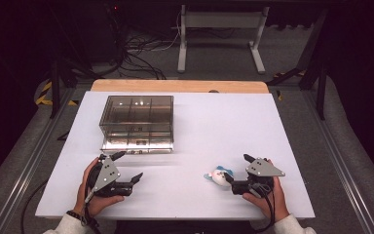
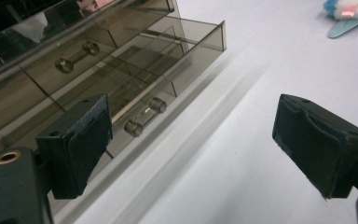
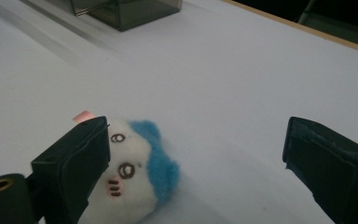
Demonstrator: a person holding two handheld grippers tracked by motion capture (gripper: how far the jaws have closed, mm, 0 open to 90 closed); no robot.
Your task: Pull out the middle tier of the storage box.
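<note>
Nearest the high camera, at the bottom edge of the white table (image 1: 185,195), a person's two hands each hold a hand-held gripper. Left hand-held gripper (image 1: 129,168) sits just in front of the smoky transparent drawer box (image 1: 137,117), its jaws spread wide with nothing between them. From the left gripper view the jaws frame bare table and the box's lower drawer (image 2: 168,79), which stands pulled out a little way; its clear bar handle (image 2: 144,115) lies just beyond the left jaw, not touched by either pad. A second handle (image 2: 77,57) sits on the drawer above.

Right hand-held gripper (image 1: 238,171) rests on the right side of the table, well apart from the box, and its jaws are also spread. A small plush toy (image 1: 218,175), white with a blue cap and a drawn face, lies on the table just at its jaw tips. In the right gripper view the plush toy (image 3: 135,177) lies on its side against the inner face of the left jaw, while the other jaw stands well clear of it, so the toy is not pinched. A small pink tag (image 3: 83,116) pokes out behind that left jaw
</note>
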